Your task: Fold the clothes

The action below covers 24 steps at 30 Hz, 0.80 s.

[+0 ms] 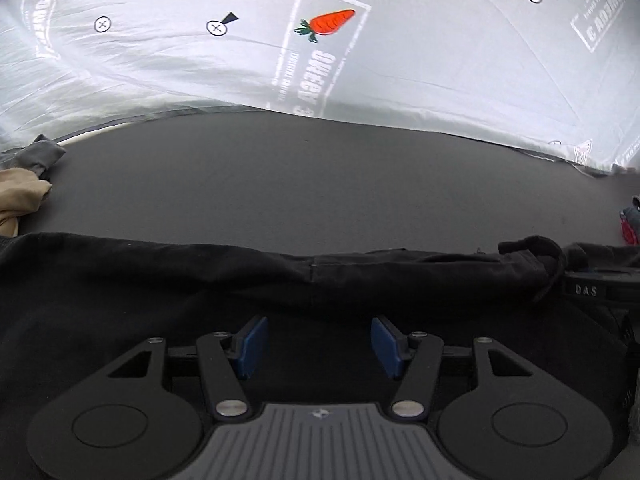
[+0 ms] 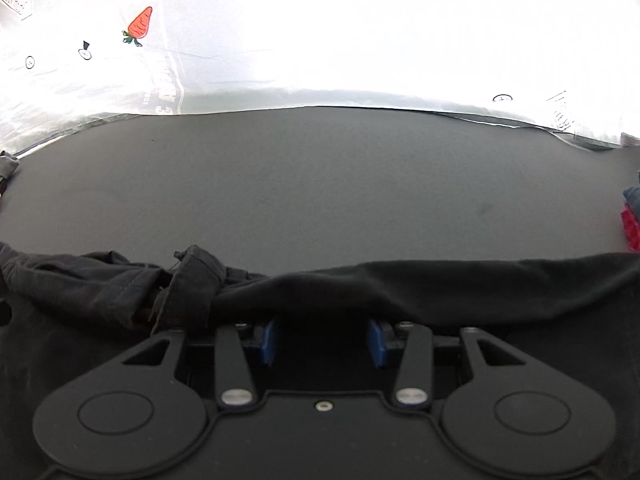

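Over the black garment [image 1: 160,280] on the dark table [image 1: 320,180], I hold my left gripper [image 1: 319,346] and right gripper [image 2: 322,340], jaws apart; gripping its far edge seems next.

dark table [image 1: 320,184]; black garment [image 1: 160,280], tan cloth [image 1: 20,196], red cloth [image 2: 631,226]

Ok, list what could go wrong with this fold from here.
1. Both grippers are open over the black garment: the left gripper and right gripper could close on air or on one layer only.
2. The bunched strap end beside the right gripper could get trapped inside the fold and leave a lump.
3. The beige cloth and red item lie at the table edges; a wide swing could drag them.
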Each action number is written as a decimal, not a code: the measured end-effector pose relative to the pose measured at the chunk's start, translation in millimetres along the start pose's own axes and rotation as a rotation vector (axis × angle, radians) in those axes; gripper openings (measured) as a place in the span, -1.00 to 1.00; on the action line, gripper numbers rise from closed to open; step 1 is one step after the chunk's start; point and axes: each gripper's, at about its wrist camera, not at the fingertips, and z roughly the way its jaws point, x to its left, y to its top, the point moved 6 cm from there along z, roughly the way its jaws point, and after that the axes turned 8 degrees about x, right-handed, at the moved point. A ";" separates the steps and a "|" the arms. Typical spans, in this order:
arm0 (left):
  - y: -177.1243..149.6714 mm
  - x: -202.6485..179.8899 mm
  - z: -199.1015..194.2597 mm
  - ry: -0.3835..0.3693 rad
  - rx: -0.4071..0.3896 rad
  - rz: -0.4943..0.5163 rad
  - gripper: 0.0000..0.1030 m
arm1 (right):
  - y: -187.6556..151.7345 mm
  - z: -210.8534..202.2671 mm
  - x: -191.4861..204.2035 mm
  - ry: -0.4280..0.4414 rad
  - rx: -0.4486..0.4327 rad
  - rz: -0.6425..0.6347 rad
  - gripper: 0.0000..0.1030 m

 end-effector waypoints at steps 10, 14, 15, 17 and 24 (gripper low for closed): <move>20.6 -77.2 19.9 -0.136 0.017 0.147 0.47 | 21.1 -31.2 -60.7 0.089 -0.077 0.227 0.29; 20.5 -79.2 32.8 -0.127 0.066 0.144 0.61 | -34.0 -54.0 -119.1 -0.019 -0.102 0.420 0.37; 20.3 -79.1 35.8 -0.123 0.079 0.144 0.66 | -50.3 -52.0 -131.1 -0.094 -0.064 0.425 0.42; 19.8 -78.9 41.8 -0.113 0.104 0.142 0.73 | -76.8 -52.0 -148.1 -0.199 -0.010 0.404 0.41; 17.1 -72.9 44.4 -0.120 0.186 0.123 0.96 | -124.5 -107.5 -133.2 -0.313 -0.081 0.356 0.93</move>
